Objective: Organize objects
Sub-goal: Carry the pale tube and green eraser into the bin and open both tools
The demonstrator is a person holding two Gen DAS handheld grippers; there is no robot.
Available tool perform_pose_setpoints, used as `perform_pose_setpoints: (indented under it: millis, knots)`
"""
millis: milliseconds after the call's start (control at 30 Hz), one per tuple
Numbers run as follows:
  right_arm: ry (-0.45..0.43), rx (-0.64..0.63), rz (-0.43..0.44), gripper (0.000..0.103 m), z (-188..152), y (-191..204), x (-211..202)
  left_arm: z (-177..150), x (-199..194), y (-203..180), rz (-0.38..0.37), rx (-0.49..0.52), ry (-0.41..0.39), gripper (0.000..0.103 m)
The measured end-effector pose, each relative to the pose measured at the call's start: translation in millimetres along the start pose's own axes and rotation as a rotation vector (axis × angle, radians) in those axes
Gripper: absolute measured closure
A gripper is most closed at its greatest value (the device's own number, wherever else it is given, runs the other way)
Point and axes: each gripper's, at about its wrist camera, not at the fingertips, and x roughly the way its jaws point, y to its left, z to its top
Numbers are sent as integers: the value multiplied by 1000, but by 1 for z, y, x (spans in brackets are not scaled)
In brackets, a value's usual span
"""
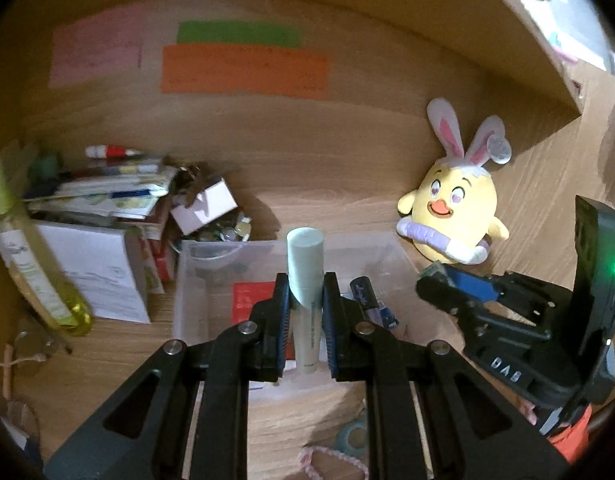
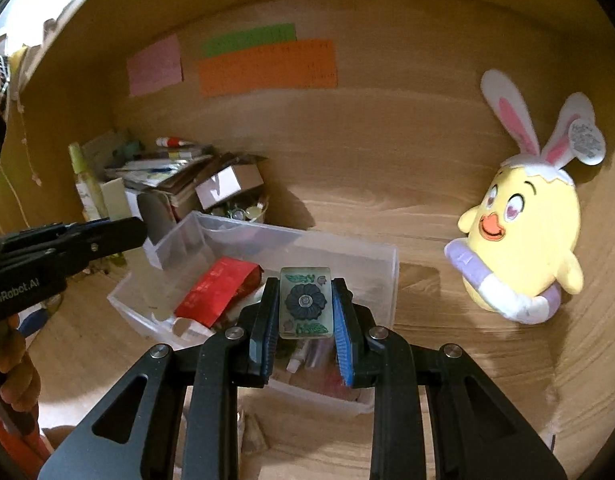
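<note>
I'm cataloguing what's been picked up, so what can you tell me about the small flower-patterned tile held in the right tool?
The tile is a small rounded rectangle, glossy and translucent pale green, like resin or glass. Its face shows a dark round flower with a pale centre, plus green leaf sprigs above and below. It stands upright, face to the camera, clamped on both side edges by the pads of the right tool, in front of the clear plastic bin. Its back is hidden.

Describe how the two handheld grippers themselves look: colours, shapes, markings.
Both are black linkage frames with silver pivot bolts and triangular cut-outs. The left gripper has dark blue ribbed pads; its side reads "GenRobot.AI" in the right wrist view. The right gripper has brighter blue ribbed pads; in the left wrist view its body shows white letters "DAS", a blue part and a lit green light. Something orange shows beneath each.
</note>
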Motion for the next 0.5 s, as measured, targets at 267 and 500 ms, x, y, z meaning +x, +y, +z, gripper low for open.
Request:
perform_pose_setpoints:
  millis: [267, 500]
  knots:
    - [102, 7, -12, 81, -11, -7, 40, -5, 50, 6, -25, -18, 116, 88]
    - [157, 8, -14, 81, -19, -12, 62, -7, 69, 20, -31, -60, 143, 87]
